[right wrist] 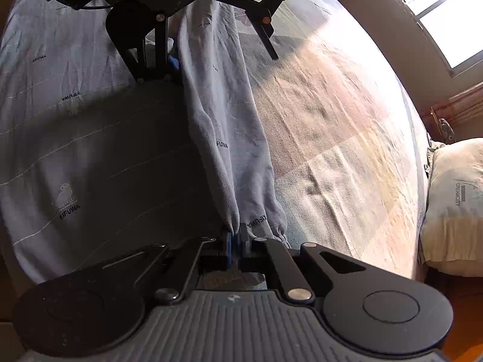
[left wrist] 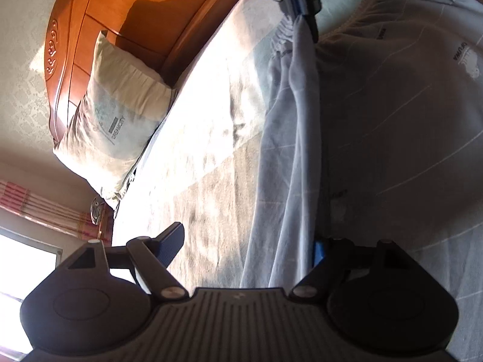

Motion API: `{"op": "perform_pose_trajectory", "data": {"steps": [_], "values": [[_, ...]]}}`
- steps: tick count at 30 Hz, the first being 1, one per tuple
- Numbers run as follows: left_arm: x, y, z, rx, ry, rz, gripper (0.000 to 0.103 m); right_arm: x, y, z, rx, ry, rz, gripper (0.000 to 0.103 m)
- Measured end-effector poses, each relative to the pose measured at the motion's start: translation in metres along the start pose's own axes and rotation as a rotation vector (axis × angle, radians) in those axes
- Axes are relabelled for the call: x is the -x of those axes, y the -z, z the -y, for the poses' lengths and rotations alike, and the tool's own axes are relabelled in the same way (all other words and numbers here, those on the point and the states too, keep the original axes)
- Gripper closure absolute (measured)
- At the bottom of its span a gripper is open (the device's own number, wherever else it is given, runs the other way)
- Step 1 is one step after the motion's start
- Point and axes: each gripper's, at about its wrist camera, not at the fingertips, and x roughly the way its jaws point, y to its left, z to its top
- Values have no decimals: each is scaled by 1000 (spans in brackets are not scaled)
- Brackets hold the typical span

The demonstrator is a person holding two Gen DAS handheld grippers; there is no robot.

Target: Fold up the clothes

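A pale blue-grey garment [left wrist: 392,120] with thin white lines and "XIFUWA" prints lies spread on the bed. One long sleeve [left wrist: 289,150] with a gathered cuff is stretched as a raised strip along its edge. My left gripper [left wrist: 244,250] stands open; the sleeve passes between its fingers and the pads stay off it. At the far end my right gripper [left wrist: 302,15] pinches the cloth. In the right wrist view the right gripper [right wrist: 237,236] is shut on the sleeve [right wrist: 229,126] beside the cuff. The left gripper [right wrist: 222,57] stands wide around the sleeve's other end.
The patterned bed sheet [left wrist: 211,120] lies bare and sunlit beside the garment. A pillow [left wrist: 117,120] leans on the wooden headboard [left wrist: 145,9]. A bright window [right wrist: 437,15] and striped curtains [left wrist: 36,208] are beyond the bed's edge.
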Motion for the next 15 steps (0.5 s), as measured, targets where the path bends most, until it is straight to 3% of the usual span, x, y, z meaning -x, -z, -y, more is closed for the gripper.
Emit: {"op": "perform_pose_trajectory", "data": {"steps": [3,8,13,15], "values": [[-10,21,-4,-19,-1,-86,21,0,1,0,-5,-2,-2,98],[-10,52,2,-107,-24,-108,21,0,2,-1,-6,-7,-5,98],[-23,75,-2,-104,-69,-163,21,1,7,3,-4,-13,-12,98],[-21,77,1,-125,-82,-145,21,-2,6,2,-5,-15,-15,98]]}}
